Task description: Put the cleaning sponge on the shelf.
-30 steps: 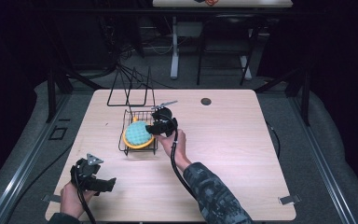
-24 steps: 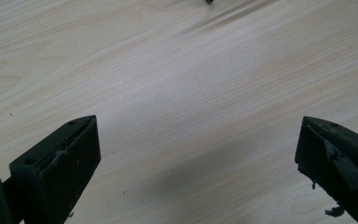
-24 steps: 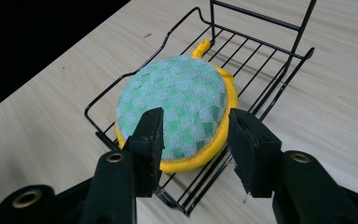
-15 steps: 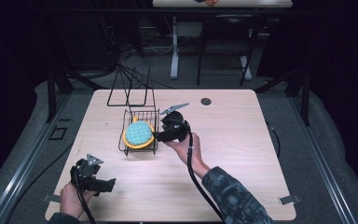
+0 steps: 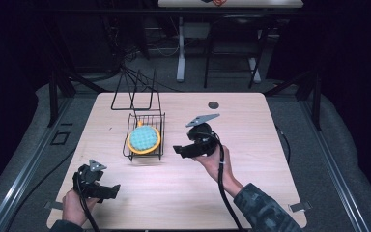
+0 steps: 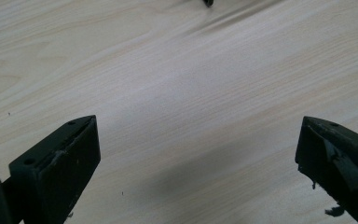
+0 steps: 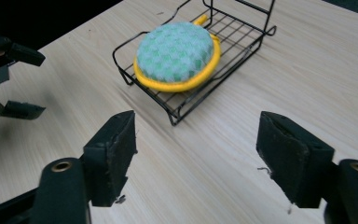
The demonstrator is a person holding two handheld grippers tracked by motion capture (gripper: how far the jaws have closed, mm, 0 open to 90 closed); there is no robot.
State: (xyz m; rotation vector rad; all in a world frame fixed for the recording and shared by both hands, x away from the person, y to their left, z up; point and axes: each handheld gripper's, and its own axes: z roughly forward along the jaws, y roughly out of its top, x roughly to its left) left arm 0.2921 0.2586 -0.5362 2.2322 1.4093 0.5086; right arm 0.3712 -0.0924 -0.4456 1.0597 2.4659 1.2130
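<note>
Pale wood tabletop (image 5: 251,193) under dark surroundings, with a small dark disc (image 5: 214,104) near its far edge. I note a black wire basket (image 5: 146,137) left of centre; a round teal-and-white scrubber with a yellow rim (image 5: 143,139) lies flat inside it. Behind the basket an empty wire frame (image 5: 134,94) stands on the far left part of the tabletop. My right tool (image 5: 178,149) is held just right of the basket, apart from it; its jaws have just been opening and nothing sits between them. My left tool (image 5: 114,190) is at the near left corner, jaws spread wide over bare wood.
</note>
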